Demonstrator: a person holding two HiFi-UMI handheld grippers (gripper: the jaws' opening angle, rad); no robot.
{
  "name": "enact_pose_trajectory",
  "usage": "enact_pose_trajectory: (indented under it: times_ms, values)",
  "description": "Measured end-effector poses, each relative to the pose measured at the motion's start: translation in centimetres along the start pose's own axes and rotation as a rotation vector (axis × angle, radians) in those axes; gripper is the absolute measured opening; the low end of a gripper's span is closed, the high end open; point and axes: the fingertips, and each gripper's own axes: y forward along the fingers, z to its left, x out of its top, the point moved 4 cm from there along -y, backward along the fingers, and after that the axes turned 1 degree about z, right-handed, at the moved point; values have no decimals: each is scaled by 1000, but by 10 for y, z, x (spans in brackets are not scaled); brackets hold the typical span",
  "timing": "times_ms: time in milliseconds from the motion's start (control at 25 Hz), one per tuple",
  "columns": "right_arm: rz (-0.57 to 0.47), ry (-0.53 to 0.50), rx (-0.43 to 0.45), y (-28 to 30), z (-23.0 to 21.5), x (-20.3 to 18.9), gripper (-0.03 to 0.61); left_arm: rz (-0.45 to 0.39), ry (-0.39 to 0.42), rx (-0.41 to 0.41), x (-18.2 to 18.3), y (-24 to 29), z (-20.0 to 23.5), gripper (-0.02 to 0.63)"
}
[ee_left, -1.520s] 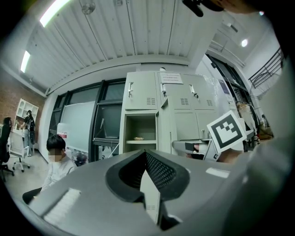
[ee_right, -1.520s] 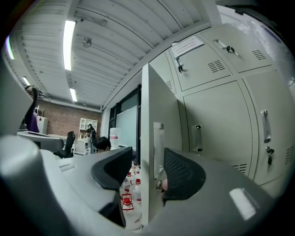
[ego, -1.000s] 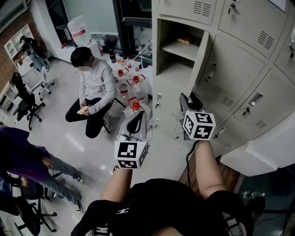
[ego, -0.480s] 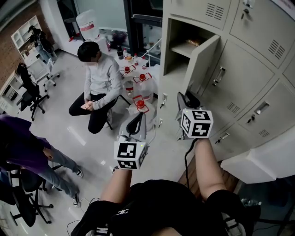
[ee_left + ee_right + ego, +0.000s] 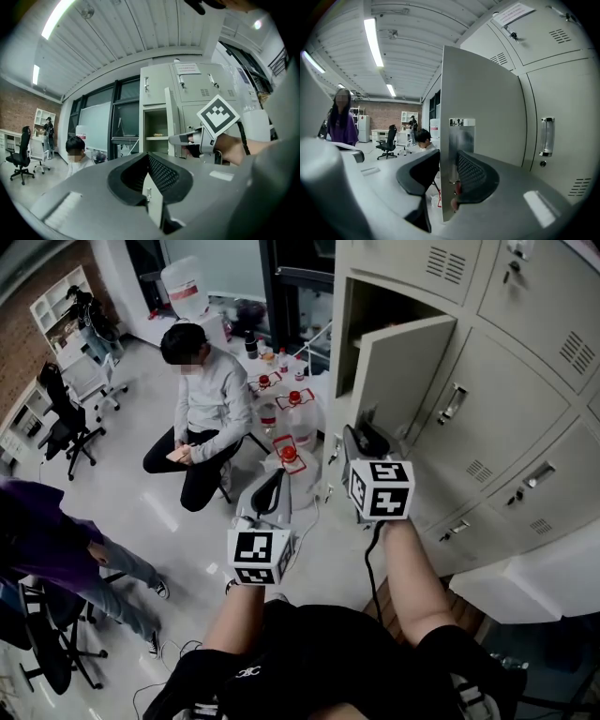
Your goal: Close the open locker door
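The pale grey locker door (image 5: 403, 371) stands partly open, hinged at its right, in front of the dark open compartment (image 5: 361, 310). My right gripper (image 5: 361, 439) is at the door's free lower edge. In the right gripper view the door edge (image 5: 483, 108) runs between the jaws of the right gripper (image 5: 447, 180), which are closing around it. My left gripper (image 5: 274, 486) hangs lower left, away from the lockers, over the floor. In the left gripper view the jaws of the left gripper (image 5: 149, 180) stand apart, and the door (image 5: 171, 122) shows edge-on beyond them.
A person (image 5: 206, 399) sits on a low stool left of the lockers, beside water jugs with red caps (image 5: 291, 418). Another person in purple (image 5: 47, 540) stands at the left edge. Closed lockers (image 5: 506, 399) fill the right, with a white box (image 5: 544, 568) below.
The door has swung further out from the lockers, its front face now turned towards me. My right gripper has moved left with the door's edge. The left gripper has barely moved.
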Motion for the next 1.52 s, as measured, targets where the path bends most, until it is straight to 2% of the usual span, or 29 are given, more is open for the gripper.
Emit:
enact_pose_trajectory:
  times_ms: [240, 720, 1000, 1520]
  values:
    - [1, -1, -24, 34, 6, 6, 124, -24, 0, -38, 2, 34, 25, 0]
    - [-24, 51, -265, 126, 4, 23, 118, -35, 1, -200, 3, 112, 122, 0]
    - [-13, 59, -364, 176, -14, 32, 115, -49, 1, -263, 4, 141, 162, 0]
    - [11, 59, -468, 233, -57, 46, 106, -60, 21, -280, 7, 170, 190, 0]
